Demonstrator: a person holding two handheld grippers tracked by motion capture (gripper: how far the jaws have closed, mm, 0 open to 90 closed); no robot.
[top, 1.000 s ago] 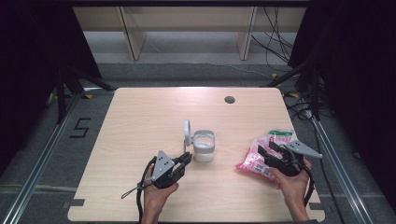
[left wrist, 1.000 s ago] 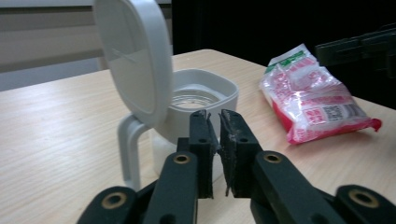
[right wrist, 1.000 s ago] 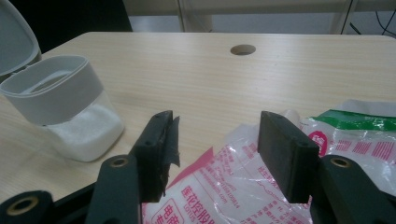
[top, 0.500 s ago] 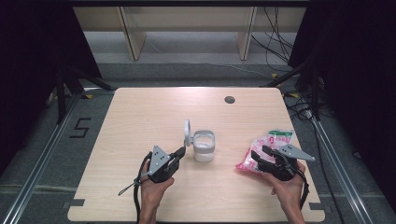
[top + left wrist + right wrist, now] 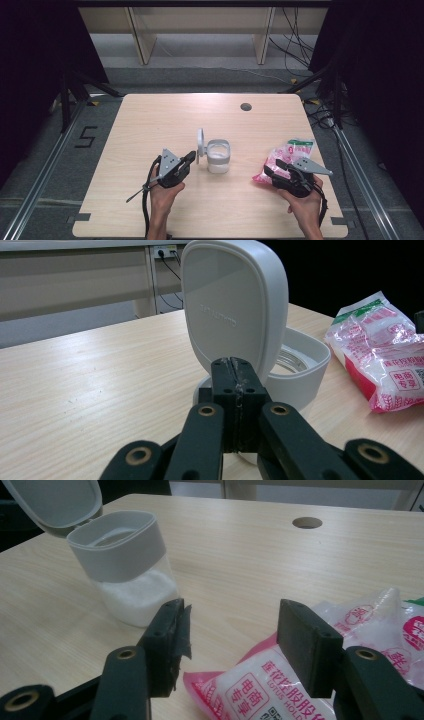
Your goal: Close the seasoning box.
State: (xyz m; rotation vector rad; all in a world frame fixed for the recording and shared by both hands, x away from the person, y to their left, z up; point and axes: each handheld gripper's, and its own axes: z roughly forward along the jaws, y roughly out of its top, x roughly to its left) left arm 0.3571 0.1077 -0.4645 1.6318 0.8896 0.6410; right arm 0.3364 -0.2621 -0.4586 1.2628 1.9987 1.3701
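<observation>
Pale wood surface [image 5: 150, 130] carries a small white jar [image 5: 218, 156] near its middle, hinged lid [image 5: 200, 145] standing upright, white grains inside; the left gripper [image 5: 189, 159] sits just beside the lid, its fingers pressed together on nothing; the right gripper [image 5: 278, 168] has its fingers parted over a pink and white bag [image 5: 287, 155], though whether they touch it I cannot tell.

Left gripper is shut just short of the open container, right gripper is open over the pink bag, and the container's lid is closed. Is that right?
Not quite: the container has its lid flipped up, not closed, as the left gripper view shows. The rest holds: left gripper shut near it, right gripper open over the pink bag.
</observation>
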